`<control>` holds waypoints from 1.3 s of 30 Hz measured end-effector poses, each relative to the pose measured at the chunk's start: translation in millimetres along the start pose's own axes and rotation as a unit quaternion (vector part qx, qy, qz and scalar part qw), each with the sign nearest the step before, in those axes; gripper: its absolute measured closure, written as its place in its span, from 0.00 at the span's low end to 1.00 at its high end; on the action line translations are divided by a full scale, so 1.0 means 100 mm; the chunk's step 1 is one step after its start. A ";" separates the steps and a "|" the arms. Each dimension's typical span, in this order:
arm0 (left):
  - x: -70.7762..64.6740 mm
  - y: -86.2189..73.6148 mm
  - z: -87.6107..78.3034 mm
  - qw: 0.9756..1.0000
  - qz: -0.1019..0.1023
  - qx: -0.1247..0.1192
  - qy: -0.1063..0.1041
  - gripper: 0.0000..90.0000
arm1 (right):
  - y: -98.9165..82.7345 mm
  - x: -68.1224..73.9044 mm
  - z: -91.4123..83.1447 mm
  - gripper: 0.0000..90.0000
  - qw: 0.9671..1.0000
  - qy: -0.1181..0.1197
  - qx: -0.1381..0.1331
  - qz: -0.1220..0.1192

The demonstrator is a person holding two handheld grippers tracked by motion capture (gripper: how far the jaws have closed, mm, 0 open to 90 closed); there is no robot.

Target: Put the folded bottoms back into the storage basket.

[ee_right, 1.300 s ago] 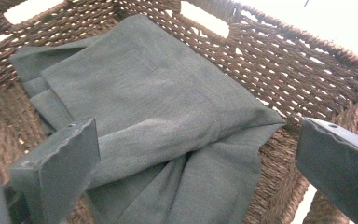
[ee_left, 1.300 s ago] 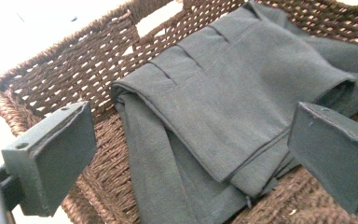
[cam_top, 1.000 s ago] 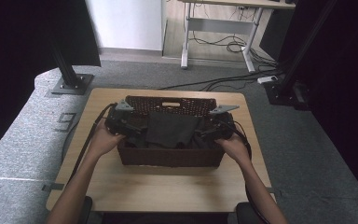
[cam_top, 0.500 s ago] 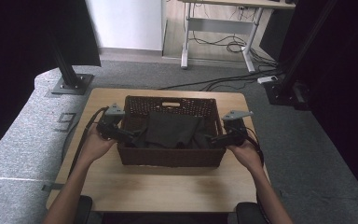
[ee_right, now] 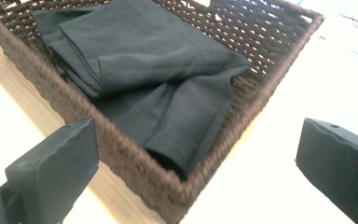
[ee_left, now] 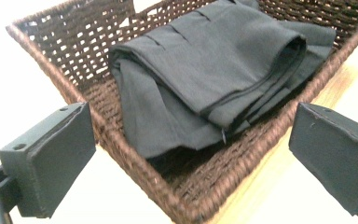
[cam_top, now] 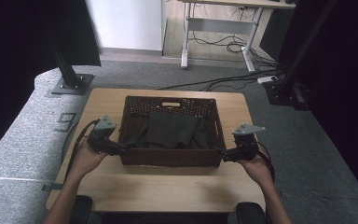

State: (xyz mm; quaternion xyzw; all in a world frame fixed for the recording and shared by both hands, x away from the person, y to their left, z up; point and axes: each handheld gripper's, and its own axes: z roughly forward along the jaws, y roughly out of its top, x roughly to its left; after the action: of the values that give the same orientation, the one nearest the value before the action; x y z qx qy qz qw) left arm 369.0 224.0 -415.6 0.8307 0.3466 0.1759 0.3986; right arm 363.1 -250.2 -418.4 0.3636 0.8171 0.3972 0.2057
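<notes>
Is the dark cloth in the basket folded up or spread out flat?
Folded. The dark cloth lies in stacked layers with doubled edges inside the brown woven basket, and it covers only part of the basket floor.

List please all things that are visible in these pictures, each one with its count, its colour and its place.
wicker basket: one, dark brown, middle of the table
folded cloth: one, dark grey, inside the basket
table: one, light wood, on grey carpet
desk frame: one, white, on the floor behind
cables: several, black, under that desk
left tongs: one, black, open, at the basket's left near corner
right tongs: one, black, open, at its right near corner
</notes>
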 end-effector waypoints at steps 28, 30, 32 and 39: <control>-0.14 -1.01 0.33 0.999 0.001 0.038 -0.005 0.00 | -0.88 0.02 0.34 0.00 0.999 -0.012 0.027 0.046; -0.12 -1.08 0.37 0.999 -0.003 0.046 0.003 0.00 | -0.95 0.01 0.39 0.00 0.998 -0.015 0.032 0.052; -0.10 -1.15 0.41 0.998 -0.012 0.053 0.003 0.00 | -1.02 0.00 0.45 0.00 0.997 -0.015 0.041 0.057; -0.11 -1.25 0.55 0.996 -0.002 0.086 0.011 0.00 | -1.19 0.02 0.61 0.00 0.996 -0.020 0.078 0.048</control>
State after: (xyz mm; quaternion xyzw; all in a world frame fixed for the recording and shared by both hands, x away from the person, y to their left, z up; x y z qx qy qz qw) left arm 338.0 241.7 -548.1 0.8590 0.3670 0.1538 0.3220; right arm 348.9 -268.5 -550.6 0.4256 0.8226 0.3348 0.1737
